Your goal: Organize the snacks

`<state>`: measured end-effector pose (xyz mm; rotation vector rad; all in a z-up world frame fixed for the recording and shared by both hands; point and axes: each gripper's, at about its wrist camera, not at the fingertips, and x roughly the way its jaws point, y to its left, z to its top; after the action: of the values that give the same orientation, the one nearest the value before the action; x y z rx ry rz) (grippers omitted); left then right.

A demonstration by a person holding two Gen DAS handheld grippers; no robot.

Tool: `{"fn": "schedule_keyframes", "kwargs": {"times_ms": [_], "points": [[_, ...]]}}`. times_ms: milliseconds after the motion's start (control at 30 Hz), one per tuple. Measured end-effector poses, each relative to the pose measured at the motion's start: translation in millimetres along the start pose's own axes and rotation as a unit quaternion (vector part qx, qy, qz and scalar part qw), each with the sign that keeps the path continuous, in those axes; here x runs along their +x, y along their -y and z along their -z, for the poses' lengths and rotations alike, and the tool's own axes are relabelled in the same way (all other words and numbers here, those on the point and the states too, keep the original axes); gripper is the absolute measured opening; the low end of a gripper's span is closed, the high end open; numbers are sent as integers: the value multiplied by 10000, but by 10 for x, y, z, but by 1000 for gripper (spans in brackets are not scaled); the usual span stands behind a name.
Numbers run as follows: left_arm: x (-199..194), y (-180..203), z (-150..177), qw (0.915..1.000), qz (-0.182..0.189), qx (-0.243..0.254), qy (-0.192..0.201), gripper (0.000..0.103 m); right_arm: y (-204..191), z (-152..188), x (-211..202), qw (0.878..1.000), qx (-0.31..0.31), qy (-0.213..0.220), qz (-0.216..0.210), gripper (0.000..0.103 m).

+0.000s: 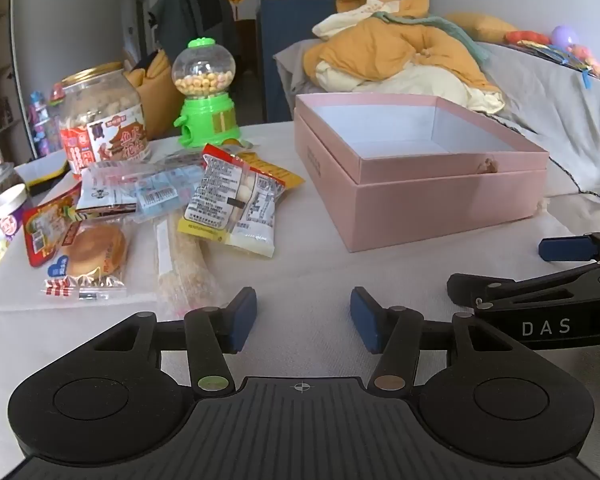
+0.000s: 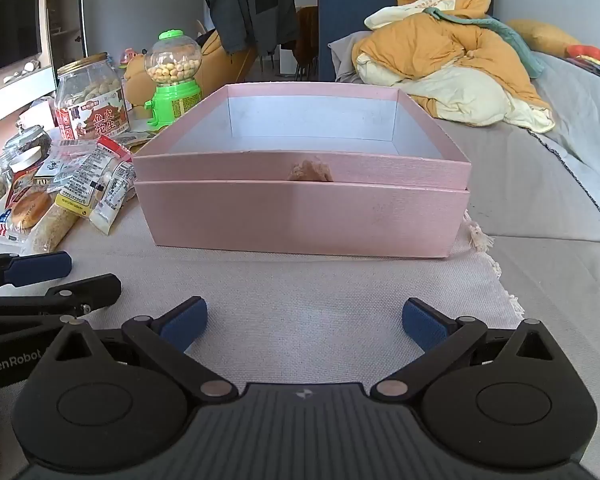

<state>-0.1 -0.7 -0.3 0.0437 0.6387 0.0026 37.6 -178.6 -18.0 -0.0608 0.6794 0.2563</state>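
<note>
Your left gripper (image 1: 303, 318) hovers low over the white cloth (image 1: 308, 272), its jaws moderately apart and holding nothing. Your right gripper (image 2: 304, 322) is just beside it, at about 3 o'clock from the left one, with its jaws spread wide and also empty.

From the left gripper, at about 11 o'clock, you have the pile of snacks. Nearest is a long clear pack of crumbly sticks (image 1: 180, 264). At its left lies a round cake in a clear wrapper (image 1: 94, 254). Behind them a yellow-edged bag with white balls (image 1: 232, 208) lies partly over the stick pack, and a blue and clear packet (image 1: 140, 190) is at its left.

At 1 o'clock from the left gripper, and at 12 o'clock from the right one, stands the pink box (image 2: 300, 216), open, with a grey-white inside.

Farther, at 11 o'clock, stands a big peanut jar with a gold lid (image 1: 100, 120), and near it a green candy dispenser (image 1: 205, 92). Behind the box, yellow and cream bedding (image 2: 448, 64) lies on a grey sofa (image 2: 572, 128).
</note>
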Motion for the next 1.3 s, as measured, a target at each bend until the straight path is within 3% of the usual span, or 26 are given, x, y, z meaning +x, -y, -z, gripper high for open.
{"fn": "schedule_keyframes", "kwargs": {"times_ms": [1300], "points": [[9, -14, -5, 10000, 43, -55, -2, 59, 1, -4, -1, 10000, -13, -14, 12, 103]]}}
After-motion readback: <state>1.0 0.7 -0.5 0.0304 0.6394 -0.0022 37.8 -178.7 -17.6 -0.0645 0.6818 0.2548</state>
